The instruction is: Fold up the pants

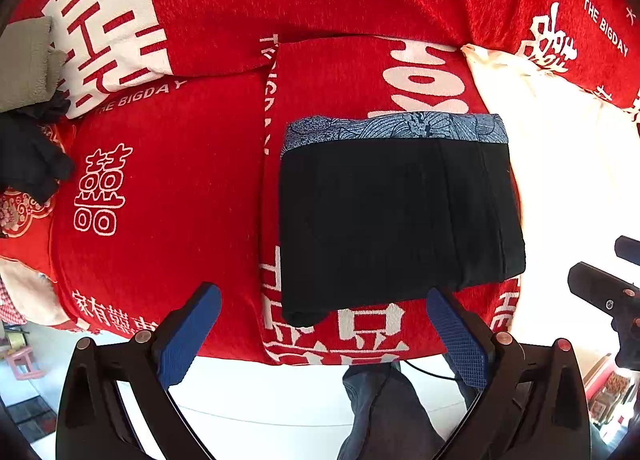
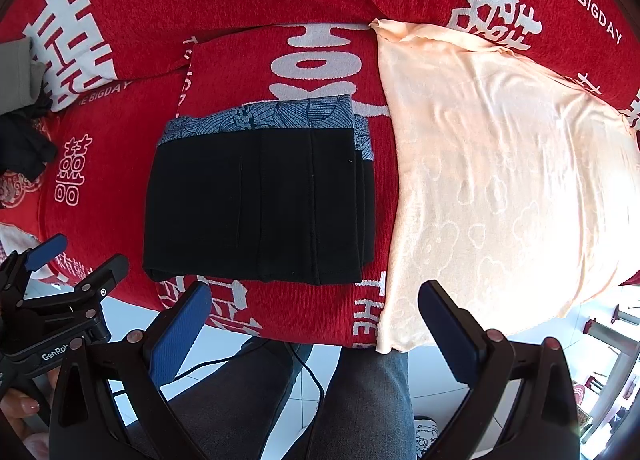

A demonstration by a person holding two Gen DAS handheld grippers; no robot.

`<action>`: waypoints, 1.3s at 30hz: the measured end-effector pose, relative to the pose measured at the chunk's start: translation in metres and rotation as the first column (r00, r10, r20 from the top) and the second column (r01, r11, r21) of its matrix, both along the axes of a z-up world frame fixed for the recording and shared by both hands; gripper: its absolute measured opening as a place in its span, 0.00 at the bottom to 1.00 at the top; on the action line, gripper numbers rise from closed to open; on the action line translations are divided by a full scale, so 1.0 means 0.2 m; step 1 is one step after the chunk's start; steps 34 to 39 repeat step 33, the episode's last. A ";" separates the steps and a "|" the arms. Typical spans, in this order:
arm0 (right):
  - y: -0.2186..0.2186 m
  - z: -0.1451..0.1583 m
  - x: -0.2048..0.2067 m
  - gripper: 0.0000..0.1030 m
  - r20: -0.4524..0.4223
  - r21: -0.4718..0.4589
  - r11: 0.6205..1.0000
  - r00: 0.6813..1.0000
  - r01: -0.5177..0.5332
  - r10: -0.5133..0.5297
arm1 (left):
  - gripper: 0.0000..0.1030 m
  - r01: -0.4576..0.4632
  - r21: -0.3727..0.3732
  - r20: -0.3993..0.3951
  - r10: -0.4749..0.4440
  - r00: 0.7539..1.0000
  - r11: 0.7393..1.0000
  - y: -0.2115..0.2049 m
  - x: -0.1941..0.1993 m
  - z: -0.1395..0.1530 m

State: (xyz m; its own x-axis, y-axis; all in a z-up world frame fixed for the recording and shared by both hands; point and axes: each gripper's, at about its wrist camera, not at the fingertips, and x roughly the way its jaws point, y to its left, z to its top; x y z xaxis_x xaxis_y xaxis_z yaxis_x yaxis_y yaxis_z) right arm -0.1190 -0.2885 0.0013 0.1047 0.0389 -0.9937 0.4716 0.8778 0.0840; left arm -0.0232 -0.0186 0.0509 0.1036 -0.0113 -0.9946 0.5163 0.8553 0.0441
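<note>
The black pants (image 1: 396, 220) lie folded into a neat rectangle on the red cover, with a blue patterned waistband (image 1: 396, 128) along the far edge. They also show in the right wrist view (image 2: 260, 204). My left gripper (image 1: 324, 324) is open and empty, held back at the near edge of the pants. My right gripper (image 2: 316, 320) is open and empty, just short of the pants' near right corner. The left gripper also shows at the left edge of the right wrist view (image 2: 60, 260).
A red cover with white characters (image 1: 168, 188) lies over the surface. A pale peach cloth (image 2: 500, 180) is spread to the right of the pants. Dark and grey garments (image 1: 28, 132) are piled at the far left. The person's legs (image 2: 360, 400) are below the near edge.
</note>
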 end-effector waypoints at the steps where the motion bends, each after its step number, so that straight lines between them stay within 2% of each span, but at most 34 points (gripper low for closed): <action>1: 0.00 0.00 0.00 1.00 0.000 0.000 1.000 1.000 0.000 0.000 | 1.00 -0.001 0.000 0.000 0.001 1.000 1.000 0.00 0.00 0.00; 39: 0.03 -0.01 -0.01 1.00 -0.001 -0.008 1.000 1.000 -0.021 0.021 | 1.00 -0.011 -0.021 0.020 0.012 1.000 1.000 0.00 -0.02 0.03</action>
